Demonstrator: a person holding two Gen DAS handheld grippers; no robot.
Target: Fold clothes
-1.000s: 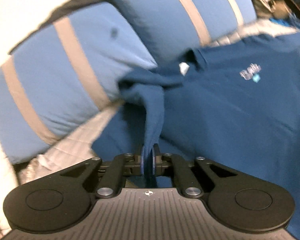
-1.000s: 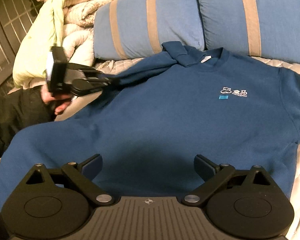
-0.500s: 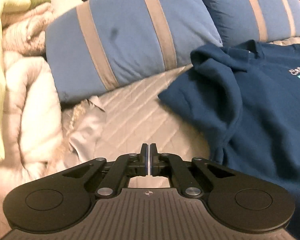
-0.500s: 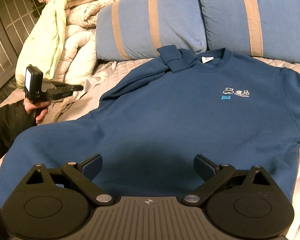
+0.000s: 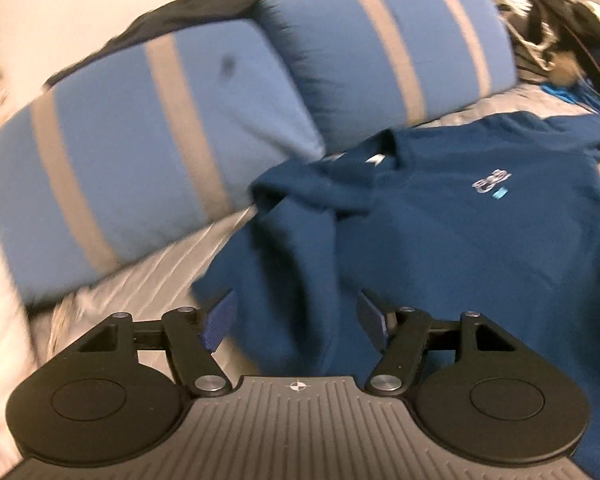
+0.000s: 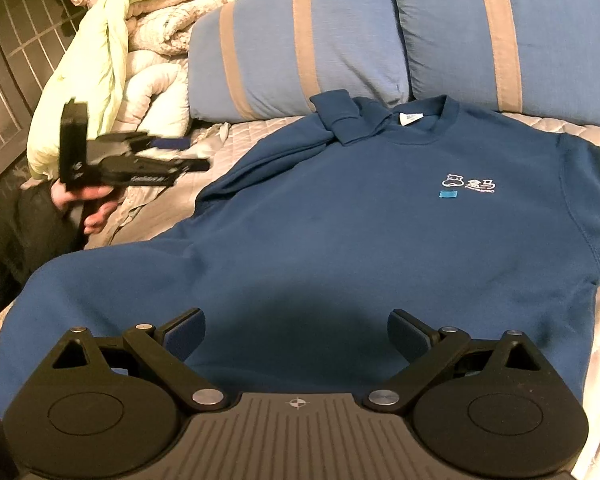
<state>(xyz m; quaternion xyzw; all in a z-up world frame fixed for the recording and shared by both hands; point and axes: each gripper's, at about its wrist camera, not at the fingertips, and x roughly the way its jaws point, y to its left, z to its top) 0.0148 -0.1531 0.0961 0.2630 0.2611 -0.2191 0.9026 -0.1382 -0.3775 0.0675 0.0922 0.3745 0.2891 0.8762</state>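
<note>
A dark blue sweatshirt point(image 6: 360, 216) lies face up on the bed, white logo on the chest. Its left sleeve point(image 6: 300, 140) is folded in, with the cuff point(image 6: 336, 116) by the collar. In the left wrist view the sweatshirt point(image 5: 460, 240) fills the right side, the folded sleeve point(image 5: 300, 216) ahead. My left gripper point(image 5: 296, 316) is open and empty, above the sleeve's edge; it also shows in the right wrist view point(image 6: 180, 156), left of the shirt. My right gripper point(image 6: 296, 336) is open and empty over the hem.
Two blue pillows with tan stripes point(image 6: 300, 48) point(image 6: 508, 32) lie behind the collar. Piled pale quilts point(image 6: 140, 40) sit at the far left. The quilted grey bedcover point(image 5: 160, 280) shows left of the shirt. Dark clutter point(image 5: 560, 20) lies at the far right.
My left gripper let go of the sleeve, drew back left while shut, then opened and swung back toward the shirt. The sleeve now rests folded with its cuff by the collar. The right gripper stayed put.
</note>
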